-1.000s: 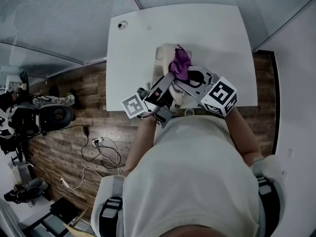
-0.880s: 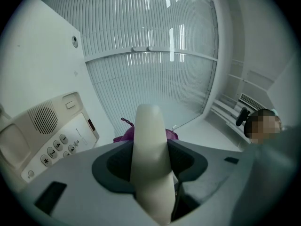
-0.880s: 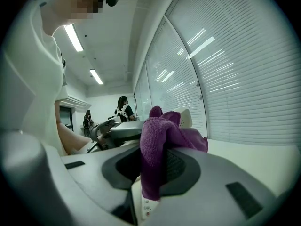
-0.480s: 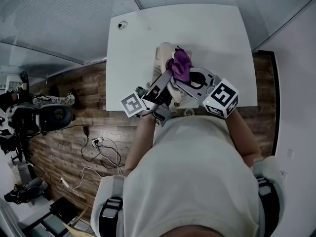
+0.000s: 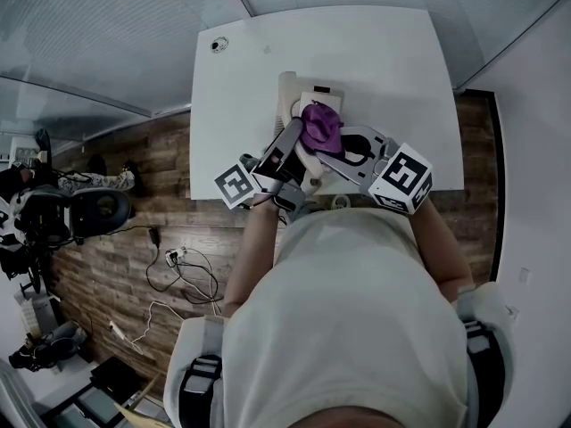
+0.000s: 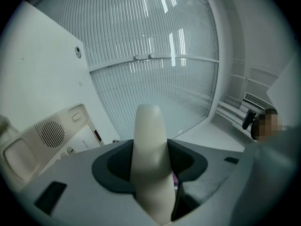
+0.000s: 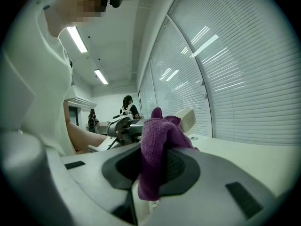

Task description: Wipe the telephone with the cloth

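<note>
A cream telephone base (image 5: 323, 97) sits mid-table on the white table (image 5: 384, 61). Its keypad and speaker grille show at the left of the left gripper view as the base (image 6: 51, 134). My left gripper (image 5: 293, 143) is shut on the cream handset (image 5: 287, 94) and holds it off the base. In the left gripper view the handset (image 6: 149, 145) stands upright between the jaws of that gripper (image 6: 150, 178). My right gripper (image 5: 328, 143) is shut on a purple cloth (image 5: 319, 127), which lies against the handset. In the right gripper view the cloth (image 7: 157, 147) fills the gripper (image 7: 155, 173), with the handset's end (image 7: 188, 118) just beyond.
A small round fitting (image 5: 220, 45) is set in the table's far left corner. Wood floor with cables (image 5: 183, 270) lies to the left, and a glass partition with blinds (image 6: 155, 41) runs behind the table. Other people (image 7: 126, 106) stand far off.
The purple cloth has slid a little nearer to me along the handset, uncovering the top of the telephone base. The left gripper has stayed almost still.
</note>
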A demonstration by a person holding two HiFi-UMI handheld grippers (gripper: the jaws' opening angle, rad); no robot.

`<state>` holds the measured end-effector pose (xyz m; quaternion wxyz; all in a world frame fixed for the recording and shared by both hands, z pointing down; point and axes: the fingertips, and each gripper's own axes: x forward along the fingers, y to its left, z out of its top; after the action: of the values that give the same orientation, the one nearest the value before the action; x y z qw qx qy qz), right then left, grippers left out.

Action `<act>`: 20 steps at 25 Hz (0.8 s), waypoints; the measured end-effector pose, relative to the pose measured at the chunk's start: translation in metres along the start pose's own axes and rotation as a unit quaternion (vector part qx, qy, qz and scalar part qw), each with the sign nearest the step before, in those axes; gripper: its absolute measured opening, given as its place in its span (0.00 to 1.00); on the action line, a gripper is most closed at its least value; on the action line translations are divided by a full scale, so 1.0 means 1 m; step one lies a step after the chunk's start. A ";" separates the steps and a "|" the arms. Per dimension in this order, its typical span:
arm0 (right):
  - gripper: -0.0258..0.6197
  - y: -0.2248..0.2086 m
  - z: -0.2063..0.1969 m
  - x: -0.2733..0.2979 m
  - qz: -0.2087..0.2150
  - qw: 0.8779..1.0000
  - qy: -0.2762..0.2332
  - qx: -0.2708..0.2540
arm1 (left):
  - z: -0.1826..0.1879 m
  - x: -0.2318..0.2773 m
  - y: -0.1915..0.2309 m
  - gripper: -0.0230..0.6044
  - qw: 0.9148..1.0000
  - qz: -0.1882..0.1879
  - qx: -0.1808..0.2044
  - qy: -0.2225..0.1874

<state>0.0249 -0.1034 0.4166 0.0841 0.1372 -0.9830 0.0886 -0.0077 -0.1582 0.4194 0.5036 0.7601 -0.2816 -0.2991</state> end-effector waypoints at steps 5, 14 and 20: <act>0.18 0.007 0.000 -0.001 0.022 1.000 0.012 -0.018 | 0.003 0.001 -0.003 0.39 1.000 -0.001 0.017 0.001; 0.18 0.010 -0.003 -0.002 0.028 0.999 0.015 -0.012 | 0.013 -0.001 0.004 0.39 1.000 0.012 0.024 -0.015; 0.18 0.009 -0.011 -0.004 0.023 1.000 0.017 0.001 | 0.022 -0.002 0.006 0.39 0.999 0.017 0.032 -0.021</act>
<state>0.0273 -0.0915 0.4248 0.0984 0.1132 -0.9842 0.0940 -0.0257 -0.1720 0.4185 0.4781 0.7646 -0.3144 -0.2967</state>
